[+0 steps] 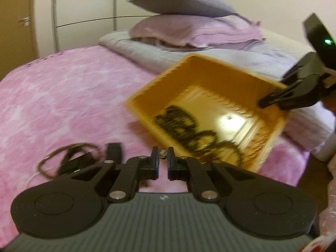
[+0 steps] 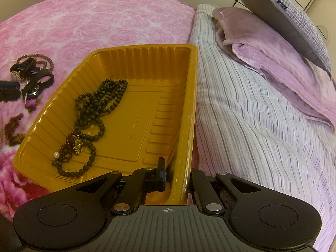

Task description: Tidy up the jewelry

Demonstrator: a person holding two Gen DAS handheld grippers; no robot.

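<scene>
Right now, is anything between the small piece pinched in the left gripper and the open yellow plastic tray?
Nothing visible. The left gripper pinches a small metallic piece beside the yellow ribbed plastic tray, whose top is open and whose near wall is low.

Black hand-held gripper point(image 1: 162, 163), silver rivets, ribbed grey body.

A home bedroom is shown. A bed is covered by a fuzzy pink rose-patterned blanket point(image 2: 100, 21), with a grey-and-white striped quilt point(image 2: 241, 105) laid beside it. A folded lilac fleece blanket point(image 2: 273, 63) and a grey checked pillow point(image 2: 283, 12) are stacked on the quilt. A tall white wardrobe with dark curved trim lines point(image 1: 84, 10) and a brown wooden door with a metal handle point(image 1: 16, 21) are seen behind the bed, against plain cream walls point(image 1: 262, 4).
</scene>
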